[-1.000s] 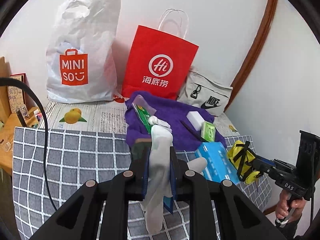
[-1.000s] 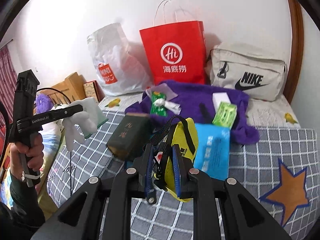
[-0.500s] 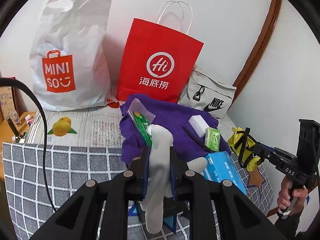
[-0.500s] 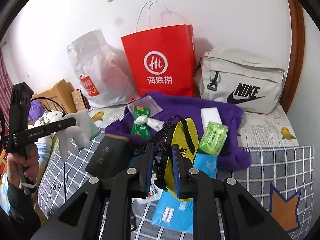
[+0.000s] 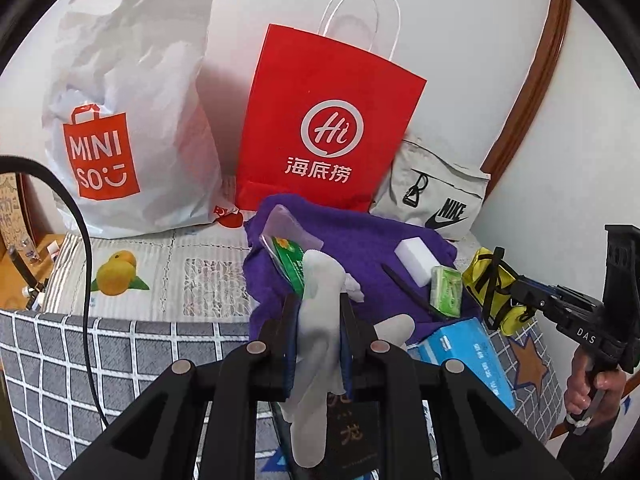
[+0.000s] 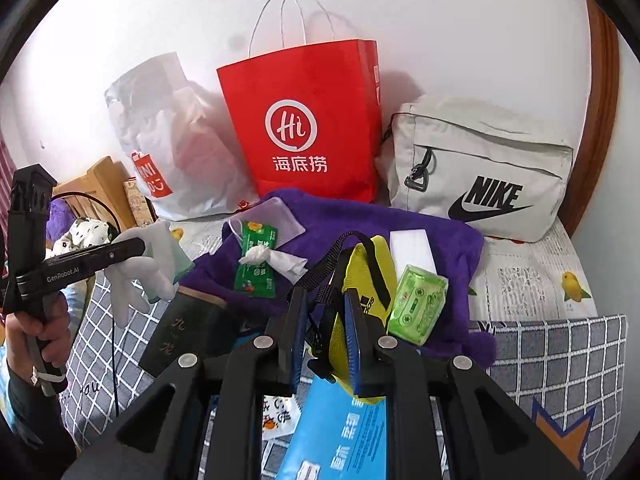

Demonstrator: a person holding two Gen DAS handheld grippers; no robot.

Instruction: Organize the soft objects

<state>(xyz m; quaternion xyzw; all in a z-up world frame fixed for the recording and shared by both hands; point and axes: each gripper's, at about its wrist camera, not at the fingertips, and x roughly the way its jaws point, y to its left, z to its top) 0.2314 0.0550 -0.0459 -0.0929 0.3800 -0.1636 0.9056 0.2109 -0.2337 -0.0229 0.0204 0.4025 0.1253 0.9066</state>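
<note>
Your left tongs (image 5: 318, 334) are clamped on the white glove (image 5: 320, 312), just left of the purple towel (image 5: 360, 248); behind it stands the red bag (image 5: 324, 120), contents hidden; your right tongs (image 6: 326, 332) grip the yellow pouch (image 6: 366, 280) above it.

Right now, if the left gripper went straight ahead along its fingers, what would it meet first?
Probably the purple towel and the green packet lying on it, just beyond the white glove the left gripper holds. The red paper bag stands farther back. Depth is uncertain.
</note>
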